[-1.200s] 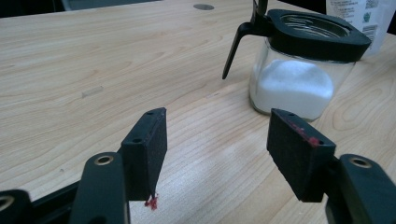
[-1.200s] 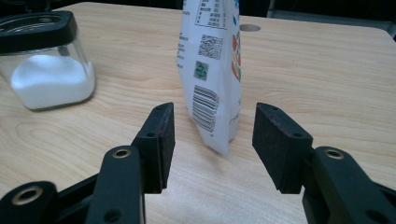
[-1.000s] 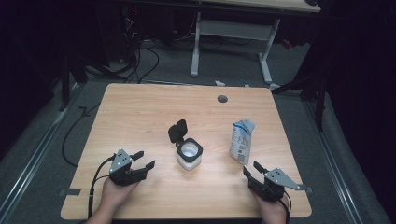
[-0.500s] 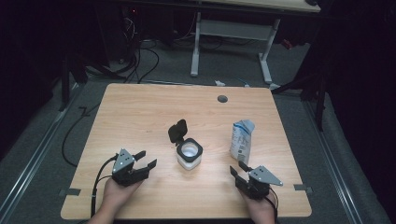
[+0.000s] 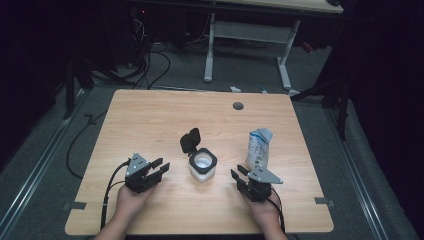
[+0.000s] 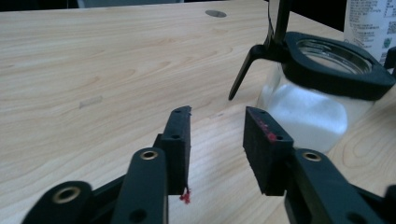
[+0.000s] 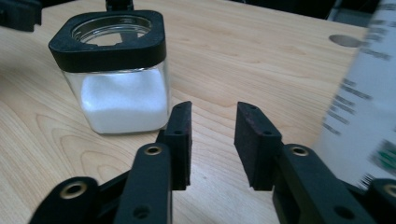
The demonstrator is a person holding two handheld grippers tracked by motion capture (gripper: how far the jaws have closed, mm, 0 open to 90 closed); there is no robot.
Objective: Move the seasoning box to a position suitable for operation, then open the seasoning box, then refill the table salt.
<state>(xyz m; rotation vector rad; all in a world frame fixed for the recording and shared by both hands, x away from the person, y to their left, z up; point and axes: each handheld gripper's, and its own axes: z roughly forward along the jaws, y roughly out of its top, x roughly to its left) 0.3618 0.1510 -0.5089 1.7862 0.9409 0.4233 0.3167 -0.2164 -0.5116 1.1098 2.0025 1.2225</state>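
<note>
Grippers sit nearest: the left gripper (image 5: 159, 168) and right gripper (image 5: 239, 176) each have jaws parted with nothing between them, having just been closing. Between them stands the jar (image 5: 202, 165) of white powder, its hinged lid (image 5: 190, 140) flipped up. Just right of it, slightly farther, stands the paper pouch (image 5: 259, 147). A careless reach could topple the open jar and spill powder. The pouch's print is blurred, unreadable.
</note>
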